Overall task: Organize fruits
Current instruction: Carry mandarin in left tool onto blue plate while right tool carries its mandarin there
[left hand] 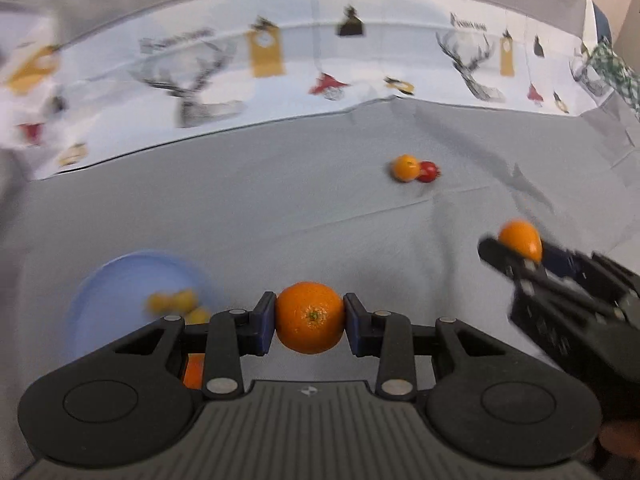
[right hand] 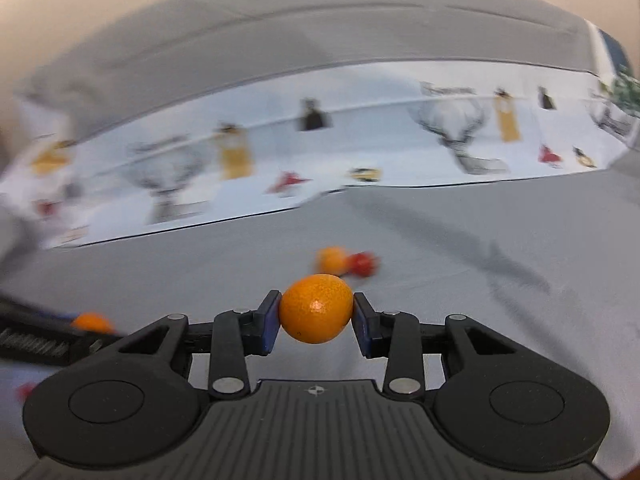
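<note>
Grey cloth [left hand: 280, 200] covers the table; left gripper [left hand: 310, 318] pinches an orange [left hand: 310, 316], right gripper [right hand: 316, 310] pinches another orange [right hand: 316, 308], both clear of the cloth. Carry each level over the blue bowl [left hand: 100, 280] before releasing, judging by the fruit already inside
</note>
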A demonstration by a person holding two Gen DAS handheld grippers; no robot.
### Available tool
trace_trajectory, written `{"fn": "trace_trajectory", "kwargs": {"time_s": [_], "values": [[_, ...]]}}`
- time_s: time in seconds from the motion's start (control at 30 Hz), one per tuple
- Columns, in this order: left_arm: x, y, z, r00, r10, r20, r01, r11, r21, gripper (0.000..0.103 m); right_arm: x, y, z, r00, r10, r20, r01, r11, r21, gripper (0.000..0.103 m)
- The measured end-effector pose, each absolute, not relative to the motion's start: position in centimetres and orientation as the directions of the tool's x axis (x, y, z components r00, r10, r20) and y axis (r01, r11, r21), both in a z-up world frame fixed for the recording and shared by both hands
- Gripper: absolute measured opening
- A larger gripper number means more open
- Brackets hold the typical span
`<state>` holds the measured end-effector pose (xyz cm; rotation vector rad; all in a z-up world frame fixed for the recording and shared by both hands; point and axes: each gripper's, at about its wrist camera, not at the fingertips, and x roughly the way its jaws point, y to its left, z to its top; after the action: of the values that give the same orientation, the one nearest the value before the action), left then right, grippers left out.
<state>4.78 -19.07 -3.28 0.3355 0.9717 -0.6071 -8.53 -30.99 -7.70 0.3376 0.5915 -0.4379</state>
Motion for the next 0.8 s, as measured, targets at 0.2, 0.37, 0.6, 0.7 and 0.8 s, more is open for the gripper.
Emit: {"fn": "trace_trajectory", "kwargs": {"time_s": [0.2,0.37,0.6,0.7,0.8], "values": [[1.9,-9.5,-0.2,0.479,-0.265,-0.837,0.54,0.841,0.043,0.039,-11.6,-22.4,-3.8,0.779,-0.175,-0.603,0.356,0.914,0.196,0.039],[-0.4,-3.5,0.9,0.527,-0.252,-0.812,0.491,0.87,0.048,0.039,-12.5,-17.0,-1.5,0.792,-0.116,-0.599,0.287,0.938,0.197,0.039],[-2.4,1.5,1.4,0.553,-0.259,-0.792,0.447,0.894,0.019,0.039,-13.4,-11.6,-0.5,0.782,-0.065,-0.62,0.211,0.963,0.165,0.039],[-2.4,2.3,1.7,0.564,-0.261,-0.783,0.439,0.898,0.017,0.039,-13.5,-10.0,-0.1,0.78,-0.053,-0.624,0.19,0.97,0.155,0.039],[-2.3,2.7,2.0,0.574,-0.27,-0.773,0.433,0.901,0.007,0.039,-13.4,-8.9,0.3,0.784,-0.053,-0.619,0.163,0.979,0.123,0.039]]}}
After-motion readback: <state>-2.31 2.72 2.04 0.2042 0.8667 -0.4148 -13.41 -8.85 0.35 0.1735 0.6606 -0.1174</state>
